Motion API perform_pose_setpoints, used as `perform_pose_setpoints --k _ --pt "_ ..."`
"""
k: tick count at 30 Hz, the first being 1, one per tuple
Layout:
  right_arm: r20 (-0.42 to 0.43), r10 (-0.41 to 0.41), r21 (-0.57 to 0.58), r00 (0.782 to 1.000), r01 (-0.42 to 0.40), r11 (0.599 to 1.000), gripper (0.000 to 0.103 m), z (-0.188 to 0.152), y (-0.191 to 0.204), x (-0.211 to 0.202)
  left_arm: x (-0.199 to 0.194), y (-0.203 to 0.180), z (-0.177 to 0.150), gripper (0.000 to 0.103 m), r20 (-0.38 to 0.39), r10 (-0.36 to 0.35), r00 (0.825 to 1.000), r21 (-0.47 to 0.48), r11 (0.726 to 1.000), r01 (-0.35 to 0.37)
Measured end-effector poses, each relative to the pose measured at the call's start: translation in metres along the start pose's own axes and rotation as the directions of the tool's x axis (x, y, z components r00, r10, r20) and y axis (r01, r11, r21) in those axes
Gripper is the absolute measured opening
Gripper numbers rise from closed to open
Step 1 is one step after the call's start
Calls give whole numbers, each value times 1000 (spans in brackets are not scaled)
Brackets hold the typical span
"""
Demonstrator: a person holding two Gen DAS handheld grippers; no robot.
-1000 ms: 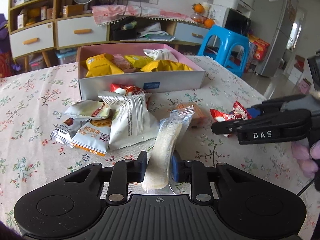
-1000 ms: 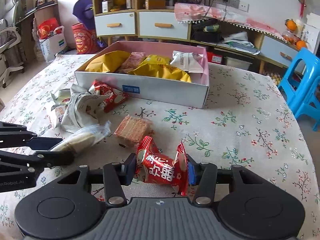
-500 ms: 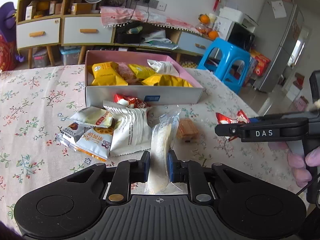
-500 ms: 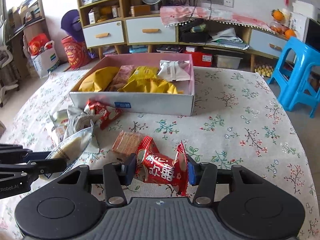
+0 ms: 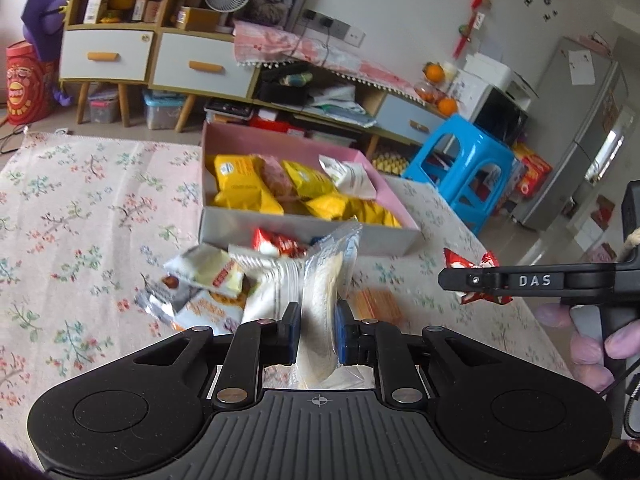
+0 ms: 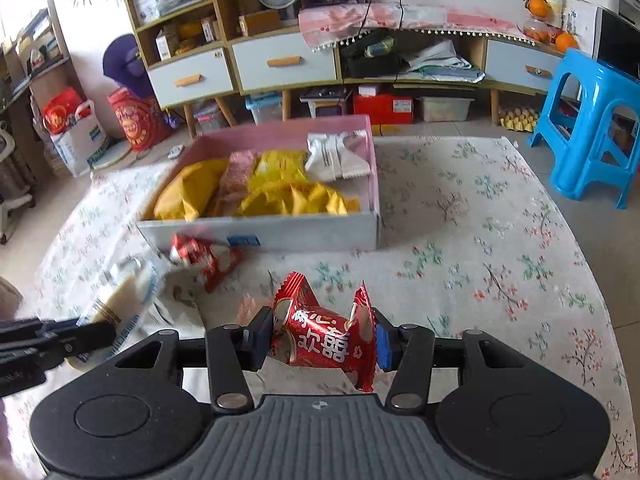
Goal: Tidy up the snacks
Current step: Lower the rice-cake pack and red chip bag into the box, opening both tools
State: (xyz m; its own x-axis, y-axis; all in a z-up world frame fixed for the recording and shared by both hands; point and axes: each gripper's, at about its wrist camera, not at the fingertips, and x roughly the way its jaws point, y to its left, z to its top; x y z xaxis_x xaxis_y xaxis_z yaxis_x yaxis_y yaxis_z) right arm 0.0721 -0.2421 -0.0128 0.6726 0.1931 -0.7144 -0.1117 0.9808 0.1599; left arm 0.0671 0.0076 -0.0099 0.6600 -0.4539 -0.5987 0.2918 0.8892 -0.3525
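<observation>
Both hands loaded at once here, so best bet for this step: carry each packet up and over the near wall of the pink box (image 6: 370,148) before letting go, not just shove it at the grey front. Plenty of yellow bags already piled in the middle, so worth aiming for the emptier right end, near the white packet leaning on the far wall. Probably smart to drop one at a time too, since two tools crowding the same box looks like a recipe for a bump. Left tool (image 5: 316,330) clenched tight on a clear-wrapped pale pastry bar (image 5: 325,300), gripped low with most of the wrapper sticking up floppy, so likely to swing a bit. Right tool (image 6: 322,338) partly closed, clamped across a puffy red candy packet (image 6: 320,338), both pads pressing its sides, packet lifted off the floral surface (image 6: 480,240). Still waiting on the surface, toward its left edge just in front of the box: a small heap of white and orange packets (image 5: 208,284), another red one (image 6: 206,256) touching the box front, plus an orange wafer pack (image 5: 378,304) nearer the middle.
</observation>
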Motion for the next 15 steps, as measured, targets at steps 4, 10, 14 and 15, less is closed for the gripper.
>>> perform_pose_setpoints --k 4,10,14,15 --pt "26 27 19 999 -27 999 39 20 5 -1 -3 3 14 15 20 -1 1000 -34 999 1" --pt "91 67 76 994 -74 994 39 58 -1 11 8 5 45 15 33 21 999 -51 998 -20" --pt "116 102 147 988 -119 982 40 78 -14 27 27 6 67 15 31 29 999 -79 997 -27" --pt "116 105 163 988 -123 979 40 81 -18 32 33 5 70 15 28 35 999 -82 996 -33"
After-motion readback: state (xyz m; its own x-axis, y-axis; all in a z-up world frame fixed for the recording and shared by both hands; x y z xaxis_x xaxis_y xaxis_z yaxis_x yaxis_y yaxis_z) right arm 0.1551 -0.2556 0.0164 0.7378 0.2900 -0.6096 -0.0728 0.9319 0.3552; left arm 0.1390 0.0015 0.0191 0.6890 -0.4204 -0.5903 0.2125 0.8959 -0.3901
